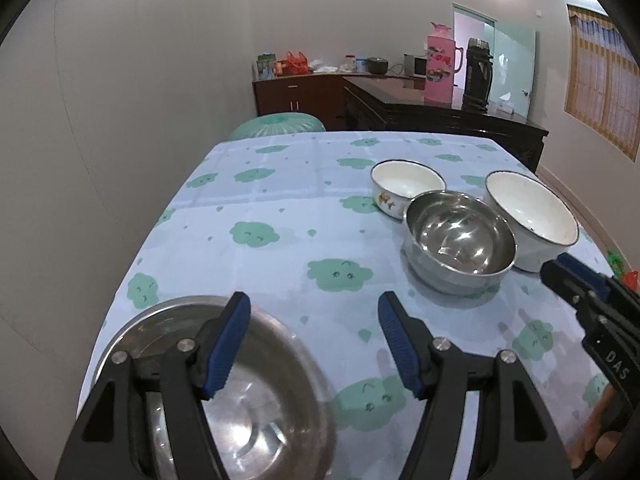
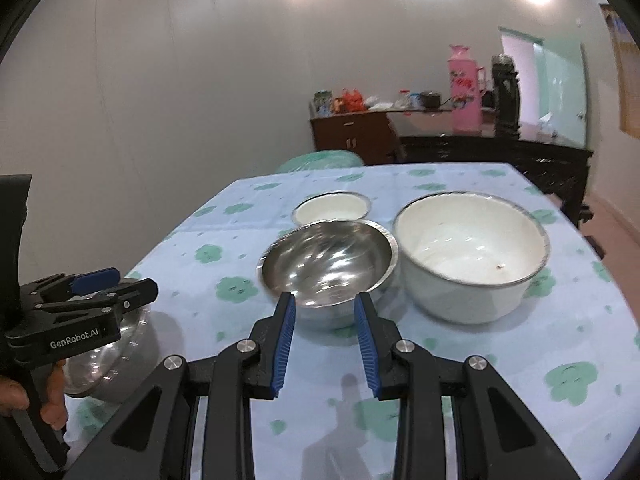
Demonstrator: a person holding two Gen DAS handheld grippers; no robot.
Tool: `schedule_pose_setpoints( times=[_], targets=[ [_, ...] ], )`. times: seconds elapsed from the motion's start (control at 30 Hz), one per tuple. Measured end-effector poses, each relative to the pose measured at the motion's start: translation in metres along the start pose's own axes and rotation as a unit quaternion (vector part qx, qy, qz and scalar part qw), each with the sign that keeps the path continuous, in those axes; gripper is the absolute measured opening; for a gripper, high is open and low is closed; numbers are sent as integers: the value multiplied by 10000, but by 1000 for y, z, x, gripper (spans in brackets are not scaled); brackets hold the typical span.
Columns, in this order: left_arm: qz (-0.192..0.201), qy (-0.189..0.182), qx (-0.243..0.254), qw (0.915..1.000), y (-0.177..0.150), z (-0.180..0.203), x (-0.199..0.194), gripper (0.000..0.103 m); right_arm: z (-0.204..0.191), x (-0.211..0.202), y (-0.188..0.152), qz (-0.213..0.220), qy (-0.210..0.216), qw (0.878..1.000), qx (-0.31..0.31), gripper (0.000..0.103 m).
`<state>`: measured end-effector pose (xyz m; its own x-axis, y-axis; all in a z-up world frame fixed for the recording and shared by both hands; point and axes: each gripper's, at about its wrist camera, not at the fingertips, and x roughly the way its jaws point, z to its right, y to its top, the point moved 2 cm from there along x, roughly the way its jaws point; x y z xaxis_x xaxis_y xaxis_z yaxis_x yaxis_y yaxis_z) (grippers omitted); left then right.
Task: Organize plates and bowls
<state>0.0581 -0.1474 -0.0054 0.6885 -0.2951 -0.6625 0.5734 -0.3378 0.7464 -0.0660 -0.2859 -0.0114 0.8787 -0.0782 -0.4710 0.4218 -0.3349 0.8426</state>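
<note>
Right hand-held gripper lining up on the steel bowl for stacking

The right hand-held gripper [image 2: 325, 312] is open, its blue pads just short of the near rim of the steel bowl [image 2: 328, 264], which sits on the table [image 2: 520, 360] between the small white bowl [image 2: 331, 207] behind it and the large white bowl [image 2: 472, 256] close on its right. My judgement: pinch the near rim with one pad inside and one outside, coming in low and centred so the thin, slippery wall does not skid toward the white bowls. The left hand-held gripper [image 1: 314, 320] is also open and holds nothing; it hovers over the wide steel basin [image 1: 240, 392] at the table's near left corner, a likely base for nesting.
</note>
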Motion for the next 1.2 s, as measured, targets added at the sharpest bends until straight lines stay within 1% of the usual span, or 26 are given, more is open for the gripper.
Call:
schedule_pose_setpoints(
  times=[0.13,0.23,0.3,0.4,0.5,0.67,0.83,0.93,1.03,1.2],
  targets=[
    [108,49,125,9999,4,20,7,67,12,-2,3,95,-147,9998,5,33],
    [148,125,208,9996,9,35,14,67,20,-7,6,285,-382,9988,-142,33],
    [174,124,176,9996,13,44,18,67,25,-10,8,389,-460,9980,-176,33],
    [214,152,179,9995,18,57,26,67,35,-15,9,610,-574,9964,-104,34],
    [251,180,170,9994,21,66,35,67,43,-16,8,728,-683,9950,-11,34],
    [415,174,215,9988,20,73,45,67,51,-11,7,661,-665,9955,102,34],
    [308,117,186,9993,17,74,57,67,51,-2,3,463,-623,9970,68,34],
    [275,39,140,9995,16,73,59,67,50,-2,2,474,-645,9968,25,34],
    [300,40,132,9995,15,74,58,70,50,-3,2,482,-648,9967,21,34],
    [373,-4,128,9992,14,74,55,70,50,-5,1,505,-627,9968,16,34]
  ],
)
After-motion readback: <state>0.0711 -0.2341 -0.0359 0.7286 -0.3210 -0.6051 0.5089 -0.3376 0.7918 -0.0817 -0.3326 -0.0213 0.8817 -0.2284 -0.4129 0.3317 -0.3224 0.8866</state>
